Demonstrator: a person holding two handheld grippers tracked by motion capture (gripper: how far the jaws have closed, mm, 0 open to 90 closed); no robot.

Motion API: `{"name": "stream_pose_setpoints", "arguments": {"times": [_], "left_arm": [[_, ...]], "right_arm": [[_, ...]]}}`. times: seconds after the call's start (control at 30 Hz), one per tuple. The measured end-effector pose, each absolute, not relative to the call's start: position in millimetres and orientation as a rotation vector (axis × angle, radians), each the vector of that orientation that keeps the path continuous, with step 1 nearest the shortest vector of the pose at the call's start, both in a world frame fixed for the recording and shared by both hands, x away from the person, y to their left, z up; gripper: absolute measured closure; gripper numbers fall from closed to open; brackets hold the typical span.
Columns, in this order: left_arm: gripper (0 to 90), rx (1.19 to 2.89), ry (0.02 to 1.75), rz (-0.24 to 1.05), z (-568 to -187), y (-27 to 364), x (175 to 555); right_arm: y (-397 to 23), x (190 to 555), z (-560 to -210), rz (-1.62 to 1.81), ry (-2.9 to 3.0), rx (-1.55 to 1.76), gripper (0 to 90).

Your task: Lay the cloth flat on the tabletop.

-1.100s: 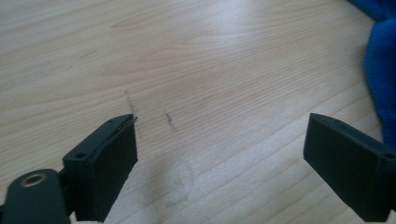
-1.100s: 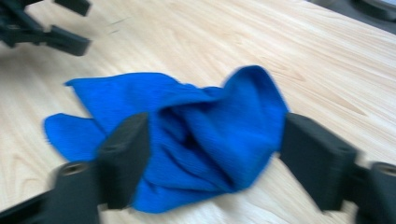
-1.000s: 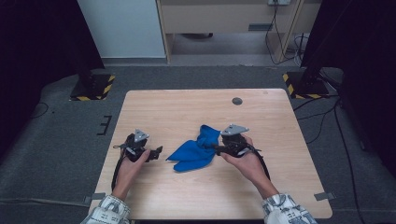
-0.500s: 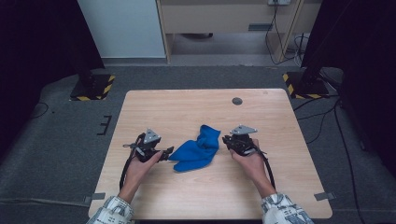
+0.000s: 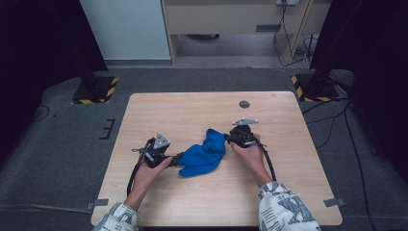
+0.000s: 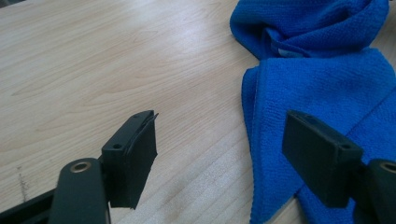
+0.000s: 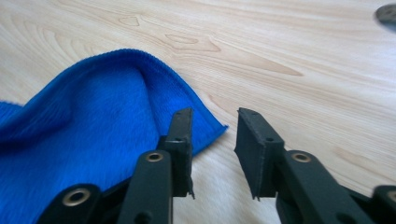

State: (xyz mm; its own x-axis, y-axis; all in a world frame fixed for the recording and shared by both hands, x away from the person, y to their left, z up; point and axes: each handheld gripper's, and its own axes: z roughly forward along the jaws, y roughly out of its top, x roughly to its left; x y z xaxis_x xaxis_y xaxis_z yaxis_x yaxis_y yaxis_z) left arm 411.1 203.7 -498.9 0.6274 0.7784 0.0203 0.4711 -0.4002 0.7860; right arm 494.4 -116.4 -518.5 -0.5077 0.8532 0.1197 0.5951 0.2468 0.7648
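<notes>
A crumpled blue cloth (image 5: 204,154) lies on the wooden table (image 5: 192,110) between my two grippers. My left gripper (image 5: 178,158) is at the cloth's left end. In the left gripper view its jaws (image 6: 224,135) stand wide apart after closing a little, and the cloth's (image 6: 317,79) folded edge lies between them, with no pad pressing on it. My right gripper (image 5: 227,138) is at the cloth's upper right corner. Its jaws (image 7: 215,126) have just been opening, with bare wood in the narrow gap and the cloth's (image 7: 93,126) corner beside the left jaw.
A small dark round disc (image 5: 244,104) is set in the table top beyond the right gripper, also at the edge of the right gripper view (image 7: 387,14). Bare wood runs all around the cloth. Grey floor and black stands surround the table.
My left hand has moved right, up to the cloth's left end. The right hand has shifted slightly at the cloth's upper corner, and the cloth now lies more bunched.
</notes>
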Motion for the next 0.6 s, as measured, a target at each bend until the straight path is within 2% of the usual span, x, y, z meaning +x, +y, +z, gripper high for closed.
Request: {"name": "stream_pose_setpoints", "arguments": {"times": [0.4, 0.6], "left_arm": [[25.7, 2.064, 0.975, 0.508, -499, 203, 412], [25.6, 2.059, 0.973, 0.506, -498, 203, 411]], "right_arm": [[-104, 508, -533, 1.083, 2.207, 1.396, 54.4], [-102, 507, -534, 1.077, 2.218, 1.366, 55.1]]}}
